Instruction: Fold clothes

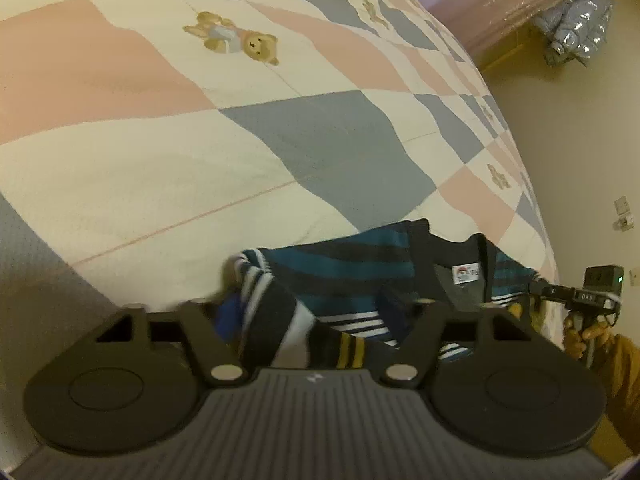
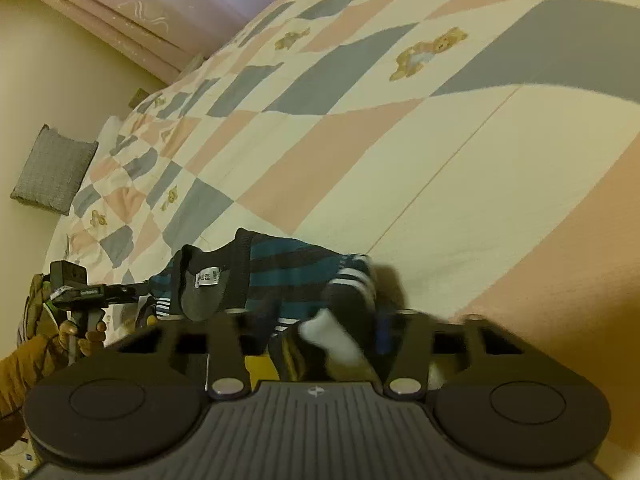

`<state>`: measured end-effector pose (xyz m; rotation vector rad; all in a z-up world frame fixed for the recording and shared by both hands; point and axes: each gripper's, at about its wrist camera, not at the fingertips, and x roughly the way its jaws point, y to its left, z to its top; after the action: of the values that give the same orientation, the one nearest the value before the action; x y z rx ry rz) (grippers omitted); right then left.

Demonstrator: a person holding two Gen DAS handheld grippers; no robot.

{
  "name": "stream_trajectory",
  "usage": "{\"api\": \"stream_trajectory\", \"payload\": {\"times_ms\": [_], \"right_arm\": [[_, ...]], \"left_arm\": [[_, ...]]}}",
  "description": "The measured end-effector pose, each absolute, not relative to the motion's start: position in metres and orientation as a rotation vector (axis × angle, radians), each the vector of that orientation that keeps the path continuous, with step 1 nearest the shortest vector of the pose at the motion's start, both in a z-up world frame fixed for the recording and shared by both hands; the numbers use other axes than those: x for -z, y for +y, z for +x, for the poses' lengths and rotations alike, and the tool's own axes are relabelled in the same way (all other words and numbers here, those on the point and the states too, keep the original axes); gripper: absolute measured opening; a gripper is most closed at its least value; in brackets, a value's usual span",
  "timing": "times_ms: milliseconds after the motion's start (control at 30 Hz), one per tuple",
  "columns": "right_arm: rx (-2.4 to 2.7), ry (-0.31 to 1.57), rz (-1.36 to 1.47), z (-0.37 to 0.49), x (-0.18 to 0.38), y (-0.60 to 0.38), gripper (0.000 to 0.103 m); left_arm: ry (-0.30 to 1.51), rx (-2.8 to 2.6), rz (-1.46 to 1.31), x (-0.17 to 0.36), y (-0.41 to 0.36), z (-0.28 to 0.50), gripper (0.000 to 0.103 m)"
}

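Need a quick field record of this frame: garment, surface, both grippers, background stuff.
garment: striped sweater, teal and dark bands, white stripes at the cuffs, neck label showing, stretched between the two grippers
surface: patchwork quilt, cream, pink and grey patches with teddy bear motifs
left gripper: fabric bunched between its fingers; closure unclear
right gripper: fabric bunched between its fingers; blurred, closure unclear
person: hand in a mustard sleeve holds the left gripper's handle
background: silver puffer jacket hanging by the wall; grey cushion at the bedside

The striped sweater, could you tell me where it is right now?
The striped sweater hangs over the quilt, stretched between the left claw and right claw.
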<state>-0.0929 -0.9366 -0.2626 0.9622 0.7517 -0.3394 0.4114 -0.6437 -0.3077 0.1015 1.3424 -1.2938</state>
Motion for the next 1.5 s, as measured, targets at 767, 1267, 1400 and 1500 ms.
{"api": "stream_trajectory", "payload": {"times_ms": [767, 1267, 1400, 1500], "right_arm": [[0.312, 0.567, 0.239, -0.317, 0.095, -0.597, 0.013], [0.317, 0.929, -0.968, -0.350, 0.247, -0.381, 0.060], [0.247, 0.934, -1.077, -0.337, 0.259, -0.378, 0.067], [0.242, 0.943, -1.108, -0.332, 0.265, -0.380, 0.067]], "left_arm": [[0.765, 1.336, 0.379, 0.122, -0.339, 0.166, 0.016], [0.047, 1.092, 1.349, 0.247, -0.218, -0.060, 0.032], [-0.342, 1.165, 1.630, 0.279, -0.208, -0.076, 0.062], [-0.426, 1.198, 1.726, 0.297, -0.198, -0.072, 0.061]]}}
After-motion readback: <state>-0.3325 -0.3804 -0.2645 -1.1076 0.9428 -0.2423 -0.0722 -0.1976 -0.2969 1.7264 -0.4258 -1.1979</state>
